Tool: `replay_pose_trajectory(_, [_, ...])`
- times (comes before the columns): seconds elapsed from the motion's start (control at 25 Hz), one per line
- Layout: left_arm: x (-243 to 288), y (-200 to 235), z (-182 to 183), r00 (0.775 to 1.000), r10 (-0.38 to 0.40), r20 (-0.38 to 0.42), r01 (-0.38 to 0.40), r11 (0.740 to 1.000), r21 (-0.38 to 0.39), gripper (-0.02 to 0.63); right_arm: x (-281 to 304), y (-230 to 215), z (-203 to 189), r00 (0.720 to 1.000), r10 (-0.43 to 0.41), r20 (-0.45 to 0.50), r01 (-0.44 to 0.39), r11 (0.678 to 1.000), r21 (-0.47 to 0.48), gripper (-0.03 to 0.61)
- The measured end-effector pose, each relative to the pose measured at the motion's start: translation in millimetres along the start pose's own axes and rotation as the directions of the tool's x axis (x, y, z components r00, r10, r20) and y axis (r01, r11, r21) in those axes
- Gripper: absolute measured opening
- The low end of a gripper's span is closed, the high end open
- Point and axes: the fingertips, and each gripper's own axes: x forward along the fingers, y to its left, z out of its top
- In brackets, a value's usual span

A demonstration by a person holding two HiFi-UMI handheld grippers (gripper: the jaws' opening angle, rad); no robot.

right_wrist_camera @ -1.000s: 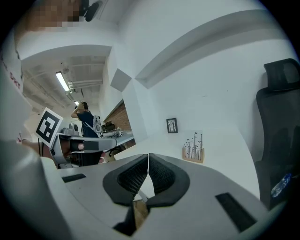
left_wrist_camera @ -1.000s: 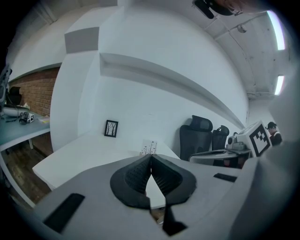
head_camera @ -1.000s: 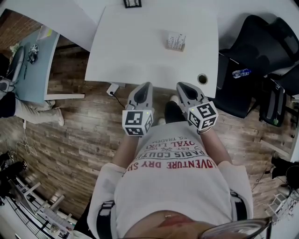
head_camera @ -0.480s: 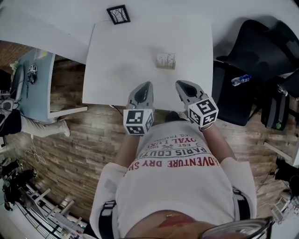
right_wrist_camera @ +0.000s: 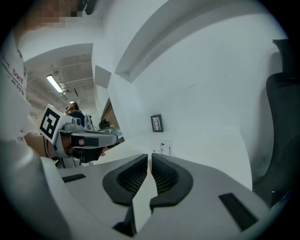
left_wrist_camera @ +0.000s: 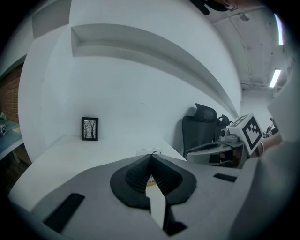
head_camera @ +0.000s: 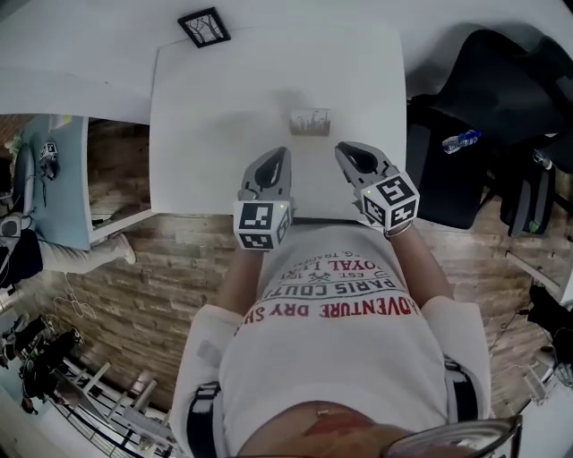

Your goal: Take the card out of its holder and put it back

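Observation:
A small white card (head_camera: 309, 121) stands upright in its low holder near the middle of the white table (head_camera: 206, 134). Both grippers hover over the table's near edge, short of the card and apart from it. My left gripper (head_camera: 278, 153) is to the card's lower left, my right gripper (head_camera: 345, 148) to its lower right. In the left gripper view the jaws (left_wrist_camera: 151, 157) are shut and empty, with the card (left_wrist_camera: 149, 152) just beyond them. In the right gripper view the jaws (right_wrist_camera: 150, 157) are shut and empty, and the card (right_wrist_camera: 164, 147) stands ahead.
A small black picture frame (head_camera: 203, 26) stands at the table's far left corner by the wall. A black office chair (head_camera: 466, 107) with a water bottle (head_camera: 461, 139) sits right of the table. Another desk (head_camera: 54, 170) is at the left, over wood flooring.
Both grippers have moved forward, from in front of the table's near edge to over it, closer to the card. Their jaws stayed shut.

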Motion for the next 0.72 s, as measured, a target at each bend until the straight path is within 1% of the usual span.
replay_pose_trajectory(0.12, [11.1,12.5,1.6,0.999,-0.036,-0.015,0.036,0.999,0.019,0.025,14.7,-11.5,-0.2,0.999,-0.042,-0.030,0.042,0.999,0.010,0.026])
replay_pose_trajectory(0.24, [20.5,29.6,1.7,0.998,-0.055,-0.027,0.056,0.998,0.016,0.025,32.3,-21.7,-3.3,0.997,-0.054,-0.063,0.055,0.998,0.013,0.035])
replay_pose_trajectory(0.32, [26.5,36.9,-0.1,0.997,-0.068,-0.038,0.068,0.998,0.006,0.025,43.6,-27.9,-9.3,0.993,-0.043,-0.108,0.043,0.999,-0.001,0.171])
replay_pose_trajectory(0.4, [32.0,41.6,-4.0,0.996,-0.077,-0.054,0.077,0.997,0.002,0.025,53.3,-34.3,-13.2,0.989,-0.035,-0.140,0.032,0.999,-0.021,0.175])
replay_pose_trajectory(0.56, [43.1,48.8,-11.2,0.993,-0.090,-0.080,0.089,0.996,-0.011,0.025,71.1,-47.7,-8.3,0.989,-0.009,-0.148,-0.001,0.998,-0.068,0.175])
replay_pose_trajectory(0.64, [47.4,49.4,-14.0,0.991,-0.098,-0.091,0.097,0.995,-0.017,0.025,77.1,-50.4,-3.7,0.988,0.027,-0.151,-0.042,0.994,-0.099,0.175])
replay_pose_trajectory(0.72, [50.4,50.0,-17.1,0.989,-0.105,-0.105,0.104,0.994,-0.014,0.025,82.2,-49.7,-0.4,0.983,0.069,-0.167,-0.095,0.984,-0.153,0.175])
